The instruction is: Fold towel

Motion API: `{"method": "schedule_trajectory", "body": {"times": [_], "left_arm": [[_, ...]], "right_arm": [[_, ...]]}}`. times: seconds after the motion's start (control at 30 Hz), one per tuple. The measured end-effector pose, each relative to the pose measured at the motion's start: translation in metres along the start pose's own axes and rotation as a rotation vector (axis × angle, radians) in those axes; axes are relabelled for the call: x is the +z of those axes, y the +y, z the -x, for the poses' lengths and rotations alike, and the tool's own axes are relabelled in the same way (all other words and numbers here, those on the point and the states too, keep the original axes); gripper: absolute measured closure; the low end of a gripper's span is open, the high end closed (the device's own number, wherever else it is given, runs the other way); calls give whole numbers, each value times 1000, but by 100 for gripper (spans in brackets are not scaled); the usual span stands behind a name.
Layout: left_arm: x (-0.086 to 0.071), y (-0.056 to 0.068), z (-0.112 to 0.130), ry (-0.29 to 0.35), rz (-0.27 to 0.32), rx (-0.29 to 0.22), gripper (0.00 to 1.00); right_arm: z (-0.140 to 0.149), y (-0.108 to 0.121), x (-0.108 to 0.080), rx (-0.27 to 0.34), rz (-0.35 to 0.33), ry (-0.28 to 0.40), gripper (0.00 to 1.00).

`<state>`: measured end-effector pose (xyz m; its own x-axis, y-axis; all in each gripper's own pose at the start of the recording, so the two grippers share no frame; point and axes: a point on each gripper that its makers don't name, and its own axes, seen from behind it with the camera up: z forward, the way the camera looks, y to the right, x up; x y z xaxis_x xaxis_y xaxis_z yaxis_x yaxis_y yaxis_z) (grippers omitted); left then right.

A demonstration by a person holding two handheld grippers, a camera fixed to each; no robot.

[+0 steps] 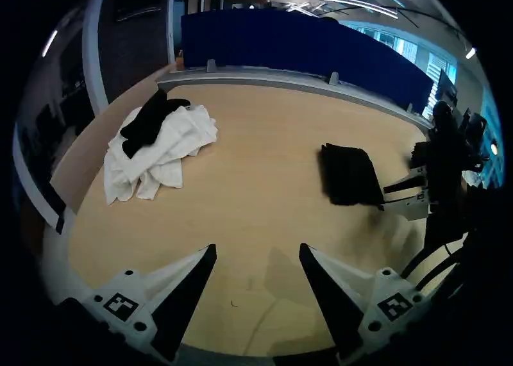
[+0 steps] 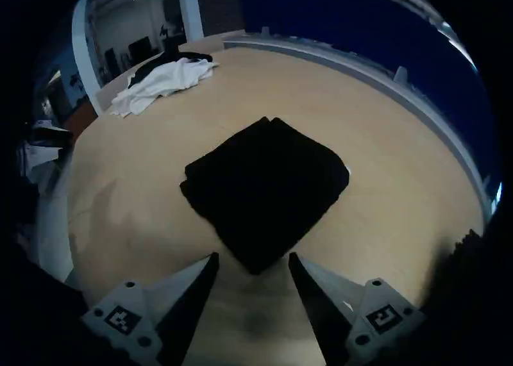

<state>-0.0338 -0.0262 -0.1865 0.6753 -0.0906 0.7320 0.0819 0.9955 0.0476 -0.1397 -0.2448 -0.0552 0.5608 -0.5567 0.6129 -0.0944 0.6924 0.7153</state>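
A folded black towel (image 2: 266, 190) lies flat on the wooden table, its near corner just ahead of my right gripper (image 2: 251, 263), which is open and holds nothing. In the left gripper view the same black towel (image 1: 349, 174) lies at the right, with the right gripper (image 1: 403, 196) beside its right edge. My left gripper (image 1: 256, 254) hovers open over bare table, with nothing between its fingers. A heap of white towels (image 1: 160, 151) with a black cloth (image 1: 151, 119) on top sits at the far left; the heap (image 2: 163, 81) also appears far off in the right gripper view.
The wooden table (image 1: 269, 129) ends at a grey rail (image 1: 288, 81) with a blue partition (image 1: 301, 42) behind it. A dark-clothed person (image 1: 449, 167) stands at the table's right edge. Bare wood lies between the heap and the folded towel.
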Motion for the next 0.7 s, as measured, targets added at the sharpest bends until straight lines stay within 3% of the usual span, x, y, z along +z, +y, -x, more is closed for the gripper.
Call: {"method": "schedule_trajectory", "body": {"times": [0.4,0.7], "left_arm": [[3,-1,2,-3,1,-1,4],[3,-1,0,-4,2,2,4]], "right_arm": [[9,3,1,9,9,-16,72],[11,6,2,21,15,-25,76]]}}
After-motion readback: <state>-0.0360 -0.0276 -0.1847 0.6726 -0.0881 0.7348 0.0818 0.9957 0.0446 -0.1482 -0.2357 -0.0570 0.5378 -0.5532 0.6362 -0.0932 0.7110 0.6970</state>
